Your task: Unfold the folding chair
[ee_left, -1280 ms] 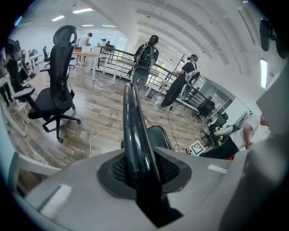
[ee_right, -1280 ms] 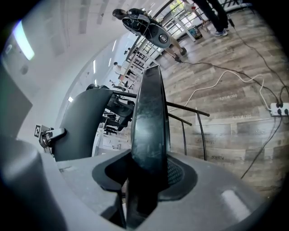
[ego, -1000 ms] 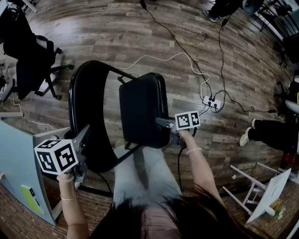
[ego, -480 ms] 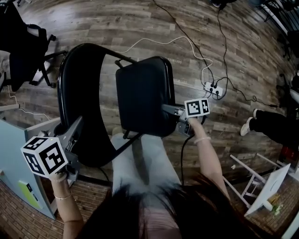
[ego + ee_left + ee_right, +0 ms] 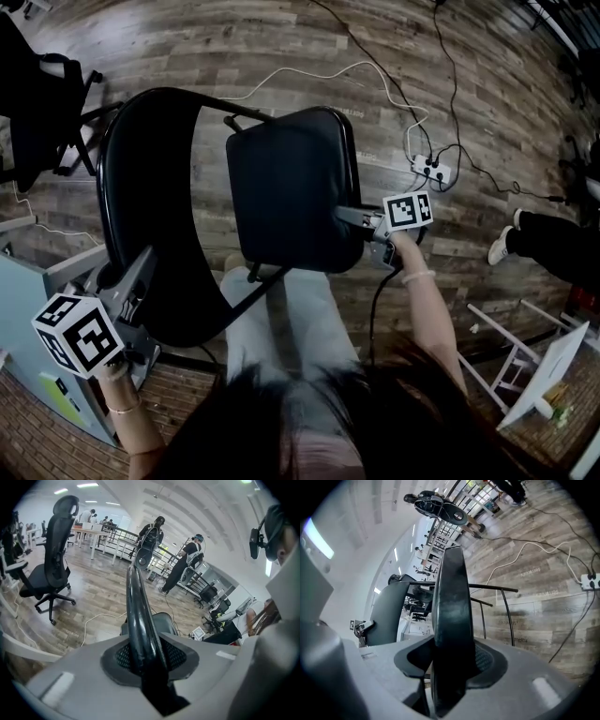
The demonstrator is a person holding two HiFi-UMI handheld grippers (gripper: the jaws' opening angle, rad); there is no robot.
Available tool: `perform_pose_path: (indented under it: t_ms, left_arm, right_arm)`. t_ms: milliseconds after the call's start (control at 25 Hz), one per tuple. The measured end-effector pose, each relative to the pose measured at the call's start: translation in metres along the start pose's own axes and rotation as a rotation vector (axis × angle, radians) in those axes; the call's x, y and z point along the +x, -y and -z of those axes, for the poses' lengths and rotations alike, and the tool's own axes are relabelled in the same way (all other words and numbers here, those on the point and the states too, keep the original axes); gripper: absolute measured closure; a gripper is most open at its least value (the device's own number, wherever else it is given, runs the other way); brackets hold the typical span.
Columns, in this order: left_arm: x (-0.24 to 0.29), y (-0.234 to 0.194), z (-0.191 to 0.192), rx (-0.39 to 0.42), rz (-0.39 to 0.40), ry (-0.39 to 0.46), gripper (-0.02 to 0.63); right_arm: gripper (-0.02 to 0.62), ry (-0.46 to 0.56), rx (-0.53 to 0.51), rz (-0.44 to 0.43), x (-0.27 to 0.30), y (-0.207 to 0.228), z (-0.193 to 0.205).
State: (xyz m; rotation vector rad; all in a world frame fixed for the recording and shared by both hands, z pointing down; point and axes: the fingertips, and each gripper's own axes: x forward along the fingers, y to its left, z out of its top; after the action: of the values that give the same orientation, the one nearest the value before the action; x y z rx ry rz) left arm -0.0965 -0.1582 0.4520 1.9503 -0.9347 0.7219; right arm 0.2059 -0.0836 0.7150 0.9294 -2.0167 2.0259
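Black chair (image 5: 291, 187) seemingly pinched between left tongs (image 5: 146, 654).

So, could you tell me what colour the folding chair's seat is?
The seat is black, clearest in the head view.

Office chair (image 5: 37, 112) cut off L; folding chair (image 5: 291, 187) feet hidden.

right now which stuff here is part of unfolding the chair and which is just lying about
Job: folding chair's seat, backrest.
Lying about: office chair, power strip, white cable, white stand.
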Motion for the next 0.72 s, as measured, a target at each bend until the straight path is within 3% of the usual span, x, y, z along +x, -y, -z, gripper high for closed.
perform_pose_path:
  t_ms: [520,720]
  left_arm:
    - [0.015,0.003,0.007,0.007,0.025,-0.009,0.517]
    - [0.021,0.006,0.008,0.003,0.029,-0.009,0.517]
  right_arm:
    - [0.388,0.017,0.015,-0.003,-0.016,0.042,-0.002]
    - [0.385,0.017,0.008,-0.040,-0.021,0.054,-0.005]
